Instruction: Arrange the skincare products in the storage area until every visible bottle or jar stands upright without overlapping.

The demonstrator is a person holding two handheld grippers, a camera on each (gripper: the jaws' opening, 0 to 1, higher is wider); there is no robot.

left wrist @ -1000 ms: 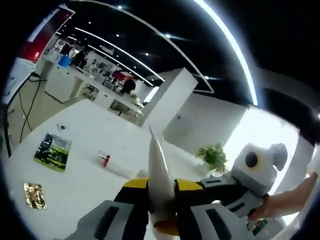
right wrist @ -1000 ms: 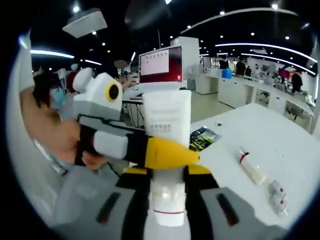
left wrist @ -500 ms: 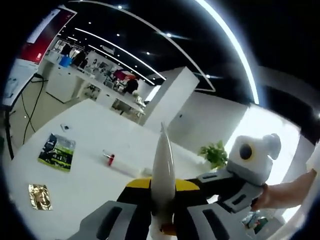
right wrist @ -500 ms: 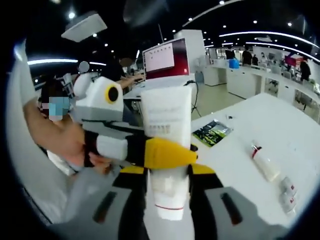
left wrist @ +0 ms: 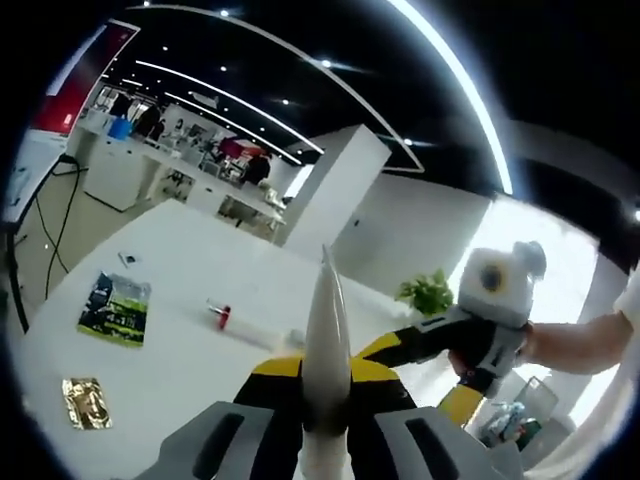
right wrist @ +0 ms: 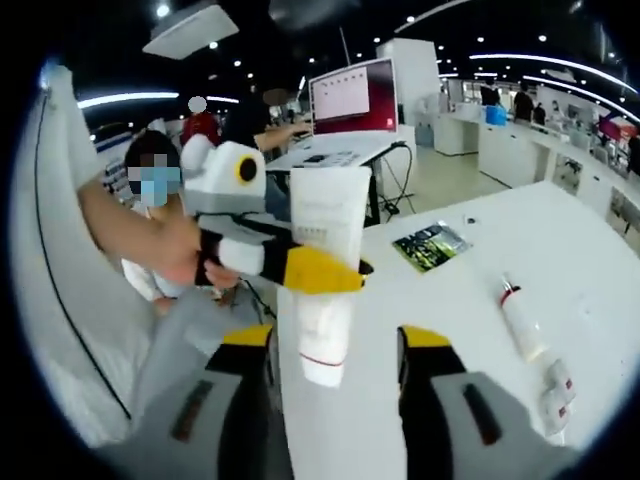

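- The squeezable plastic cream tube [right wrist: 326, 265] is white, with fine grey print and a thin red line near its lower end.
- The left tongs [right wrist: 322, 272] are yellow at the tips, black and grey behind.
- The right tongs [right wrist: 335, 345] show yellow pads on grey arms.
- The worktop [left wrist: 180, 350] is plain white.
- The flat sachet [left wrist: 116, 308] is dark green with white print.
- The small foil packet [left wrist: 84, 403] is gold.
- The slim lying tube [left wrist: 250, 331] is white with a red cap.

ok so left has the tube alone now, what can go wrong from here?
1. The white tube hangs in the air, pinched at mid-body only by the left gripper. A soft tube could slip or swing.
2. The right gripper is open with its jaws to either side of the tube's lower end, so pulling away crooked could knock it.
3. A red-banded tube lies flat on the white table, easy to hit when setting down.
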